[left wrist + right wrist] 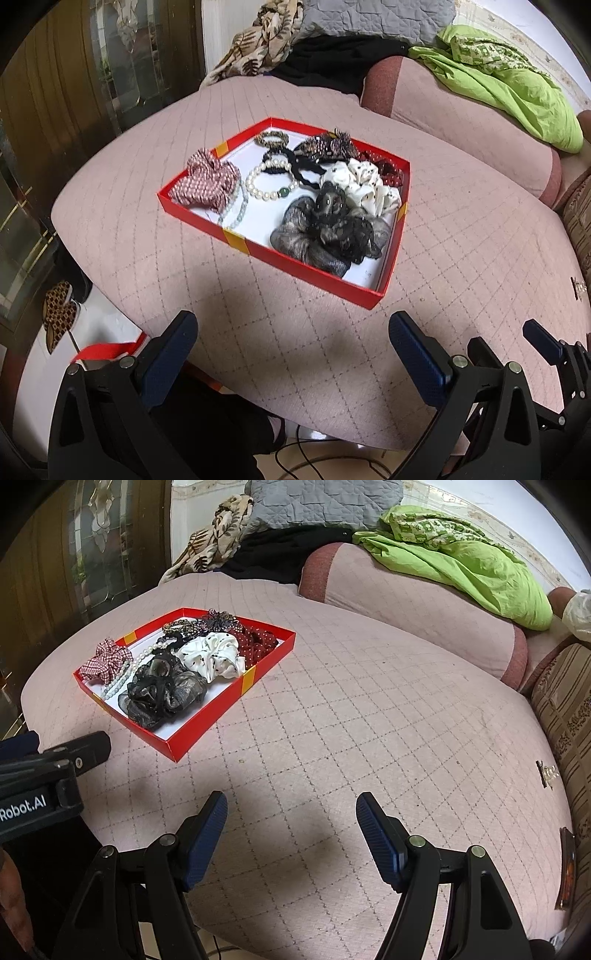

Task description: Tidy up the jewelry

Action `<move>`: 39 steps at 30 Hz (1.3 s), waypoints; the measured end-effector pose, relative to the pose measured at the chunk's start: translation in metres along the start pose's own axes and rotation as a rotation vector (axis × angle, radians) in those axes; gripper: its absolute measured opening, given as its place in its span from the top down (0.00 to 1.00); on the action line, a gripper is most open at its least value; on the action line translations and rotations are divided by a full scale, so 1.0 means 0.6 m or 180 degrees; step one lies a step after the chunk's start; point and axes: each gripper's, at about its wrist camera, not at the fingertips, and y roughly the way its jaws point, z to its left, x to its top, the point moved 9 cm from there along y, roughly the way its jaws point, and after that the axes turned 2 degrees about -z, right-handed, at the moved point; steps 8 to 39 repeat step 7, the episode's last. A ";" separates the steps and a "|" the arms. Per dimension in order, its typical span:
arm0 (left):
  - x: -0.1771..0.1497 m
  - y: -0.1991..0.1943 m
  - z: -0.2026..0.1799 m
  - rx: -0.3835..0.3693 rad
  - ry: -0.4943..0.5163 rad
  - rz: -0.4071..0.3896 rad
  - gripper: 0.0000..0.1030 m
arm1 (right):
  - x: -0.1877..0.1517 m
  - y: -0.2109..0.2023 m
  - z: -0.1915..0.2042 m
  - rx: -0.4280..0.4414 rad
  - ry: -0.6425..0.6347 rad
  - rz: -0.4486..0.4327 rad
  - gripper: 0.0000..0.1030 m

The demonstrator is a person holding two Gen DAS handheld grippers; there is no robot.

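A shallow red box (314,271) (207,725) lies on the pink quilted bed. In it are a pearl bracelet (271,182), a pale bead strand (236,208), a red checked scrunchie (207,181) (107,661), a grey-black scrunchie (328,232) (162,692), a white dotted scrunchie (365,184) (214,655), a red dotted one (258,642) and dark beaded hair ties (328,146). My left gripper (293,332) hangs open over the bed's near edge, short of the box, nothing between its fingers. My right gripper (291,810) is open too, to the right of the box, over bare quilt.
A small beaded clip (546,771) (578,286) lies at the bed's right edge. Green cloth (469,565), a pink bolster (424,613), a grey quilt and patterned fabric pile up behind. A striped cushion (565,709) sits on the right. A dark wooden cabinet (55,129) stands left.
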 end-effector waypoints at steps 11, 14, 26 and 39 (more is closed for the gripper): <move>0.036 -0.029 -0.042 0.0052 0.0207 -0.0235 0.00 | 0.006 0.002 -0.045 0.0050 0.0240 0.0019 0.26; 0.036 -0.029 -0.042 0.0052 0.0207 -0.0235 0.00 | 0.006 0.002 -0.045 0.0050 0.0240 0.0019 0.26; 0.036 -0.029 -0.042 0.0052 0.0207 -0.0235 0.00 | 0.006 0.002 -0.045 0.0050 0.0240 0.0019 0.26; 0.036 -0.029 -0.042 0.0052 0.0207 -0.0235 0.00 | 0.006 0.002 -0.045 0.0050 0.0240 0.0019 0.26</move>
